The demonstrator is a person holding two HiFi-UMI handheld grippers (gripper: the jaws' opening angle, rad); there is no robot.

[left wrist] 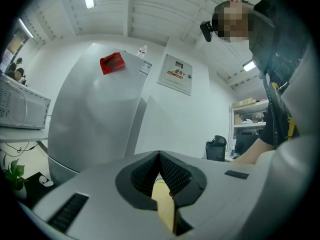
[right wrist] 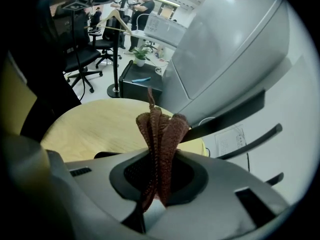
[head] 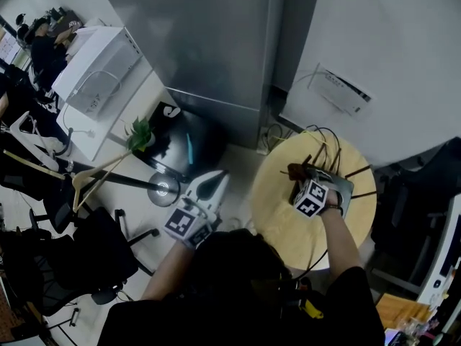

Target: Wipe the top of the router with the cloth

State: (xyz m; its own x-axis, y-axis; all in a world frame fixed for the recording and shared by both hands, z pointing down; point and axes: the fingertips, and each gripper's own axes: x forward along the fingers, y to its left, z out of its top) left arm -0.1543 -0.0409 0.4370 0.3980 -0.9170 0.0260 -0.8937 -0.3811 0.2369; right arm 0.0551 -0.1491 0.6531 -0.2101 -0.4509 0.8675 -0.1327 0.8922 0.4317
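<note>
The router (head: 344, 184) stands on the round wooden table (head: 281, 215), and its black antennas (head: 357, 171) spread out to the right. Most of its body is hidden under my right gripper (head: 303, 174). That gripper is shut on a brown knitted cloth (head: 298, 171), which rises in folds from between the jaws in the right gripper view as the cloth (right wrist: 161, 129). Two antennas (right wrist: 226, 116) cross just behind it. My left gripper (head: 215, 179) hangs off the table's left side, shut and empty, its jaw tips meeting in the left gripper (left wrist: 160, 156) view.
A silver fridge (head: 216, 42) stands behind the table, with a white microwave (head: 95, 67) to its left. On the floor are a black box (head: 184, 139), a small plant (head: 140, 134) and office chairs (head: 94, 254). Cables (head: 324, 137) run off the table's back edge.
</note>
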